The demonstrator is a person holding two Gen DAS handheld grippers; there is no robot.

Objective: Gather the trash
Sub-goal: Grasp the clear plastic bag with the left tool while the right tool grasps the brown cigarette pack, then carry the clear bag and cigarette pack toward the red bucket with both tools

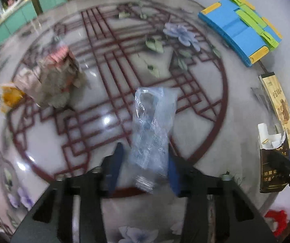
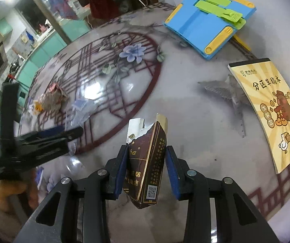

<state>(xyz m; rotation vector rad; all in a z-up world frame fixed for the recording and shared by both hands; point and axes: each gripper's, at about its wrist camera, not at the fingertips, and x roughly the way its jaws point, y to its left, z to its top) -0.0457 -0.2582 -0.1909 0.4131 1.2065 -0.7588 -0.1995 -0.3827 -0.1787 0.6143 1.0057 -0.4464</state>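
Note:
My left gripper [image 1: 144, 158] is shut on a crumpled clear plastic bottle [image 1: 152, 125] and holds it over the patterned table; it also shows in the right wrist view [image 2: 72, 135] with the bottle [image 2: 78, 111]. My right gripper [image 2: 147, 158] is shut on a torn dark brown cigarette pack [image 2: 147, 162], also seen at the right edge of the left wrist view [image 1: 272, 162]. A crumpled paper wrapper [image 1: 53, 81] and an orange-and-white wrapper [image 1: 7, 98] lie on the table at the left; both show small in the right wrist view [image 2: 52, 99].
A blue, green and yellow folding stand [image 2: 207, 20] lies at the far right of the round marble-look table [image 2: 185, 111]. A yellow notepad [image 2: 270, 111] and a clear plastic wrapper [image 2: 226, 91] lie at the right. Green cabinets [image 2: 49, 46] stand behind.

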